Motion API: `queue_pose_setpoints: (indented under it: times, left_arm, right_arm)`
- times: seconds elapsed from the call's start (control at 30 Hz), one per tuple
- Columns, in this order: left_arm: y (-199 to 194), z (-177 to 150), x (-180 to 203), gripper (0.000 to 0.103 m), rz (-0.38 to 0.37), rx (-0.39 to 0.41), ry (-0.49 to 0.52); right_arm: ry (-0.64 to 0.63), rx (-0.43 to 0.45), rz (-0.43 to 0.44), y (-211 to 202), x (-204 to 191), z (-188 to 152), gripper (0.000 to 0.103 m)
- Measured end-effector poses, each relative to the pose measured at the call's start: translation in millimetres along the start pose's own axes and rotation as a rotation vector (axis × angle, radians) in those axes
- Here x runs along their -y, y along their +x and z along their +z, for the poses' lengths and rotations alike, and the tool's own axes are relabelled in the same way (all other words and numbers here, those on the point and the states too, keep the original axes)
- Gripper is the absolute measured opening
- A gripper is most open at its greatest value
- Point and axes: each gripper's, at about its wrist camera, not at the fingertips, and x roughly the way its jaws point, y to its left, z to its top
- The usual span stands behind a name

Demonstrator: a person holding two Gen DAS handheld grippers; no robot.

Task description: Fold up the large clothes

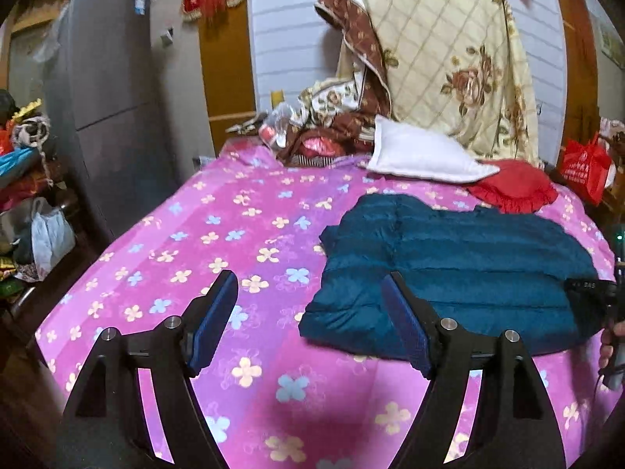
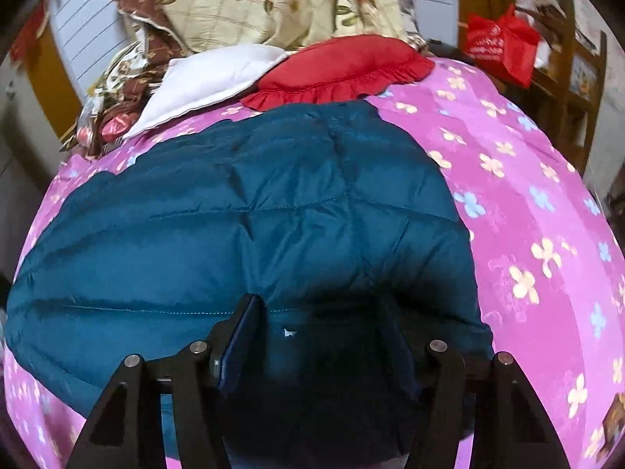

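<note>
Item: teal puffer jacket (image 2: 242, 211), soft, light, slippery; we grip hems. Left gripper (image 1: 308, 324) apart, empty; right gripper (image 2: 320, 348) apart over its edge.

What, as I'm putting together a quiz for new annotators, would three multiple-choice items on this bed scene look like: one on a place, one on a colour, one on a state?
1. Where does the red cushion lie?
A. On top of the jacket
B. Past the far edge of the jacket, beside the white pillow
C. On the floor

2. What colour is the quilted jacket?
A. Teal blue
B. Yellow
C. White

3. What state is the left gripper in?
A. Shut on the jacket
B. Shut on the pillow
C. Open with nothing between its jaws

Answers:
1 B, as the cushion sits behind the jacket with the pillow next to it.
2 A, as both views show teal fabric.
3 C, as only the pink flowered sheet shows between its spread pads.
</note>
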Motion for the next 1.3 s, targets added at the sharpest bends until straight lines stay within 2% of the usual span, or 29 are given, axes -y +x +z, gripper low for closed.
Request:
queue_pose_setpoints:
  times: [0.13, 0.23, 0.37, 0.47, 0.53, 0.63, 0.8, 0.9, 1.3]
  left_arm:
    - [-28.9, -6.5, -5.1, 0.08, 0.024, 0.062, -0.045]
    - [-48.9, -9.8, -9.1, 0.081, 0.026, 0.082, -0.078]
    - [-68.4, -13.5, -7.8, 0.081, 0.004, 0.086, -0.083]
    - [-80.8, -20.2, -4.8, 0.081, 0.006, 0.069, -0.079]
    - [-85.1, -26.5, -2.2, 0.081, -0.03, 0.032, -0.076]
    - [-90.0, -34.8, 2.8, 0.081, -0.044, 0.002, -0.066]
    - [-107.8, -48.2, 9.5, 0.081, -0.054, 0.01, -0.043]
    - [-113.2, -53.0, 11.4, 0.081, -0.075, -0.005, -0.039]
    - [-131.3, -56.9, 23.0, 0.081, -0.12, -0.001, -0.021]
  right_arm:
    - [-0.062, 0.034, -0.03, -40.0, -7.1, -14.5, 0.059]
    - [-0.064, 0.068, -0.008, -78.8, -10.3, -37.3, 0.059]
    - [-0.064, 0.097, 0.059, -125.2, -20.3, -81.3, 0.06]
    - [-0.086, 0.124, 0.063, -149.5, -34.0, -114.6, 0.06]
    - [-0.097, 0.131, 0.062, -161.0, -44.3, -137.5, 0.06]
    - [-0.113, 0.114, 0.056, -167.5, -57.5, -161.2, 0.06]
    - [-0.151, 0.119, 0.033, -174.1, -70.1, -185.3, 0.06]
    - [-0.168, 0.109, 0.005, -173.4, -73.5, -190.6, 0.06]
    - [-0.128, 0.137, -0.007, -183.1, -61.2, -200.7, 0.06]
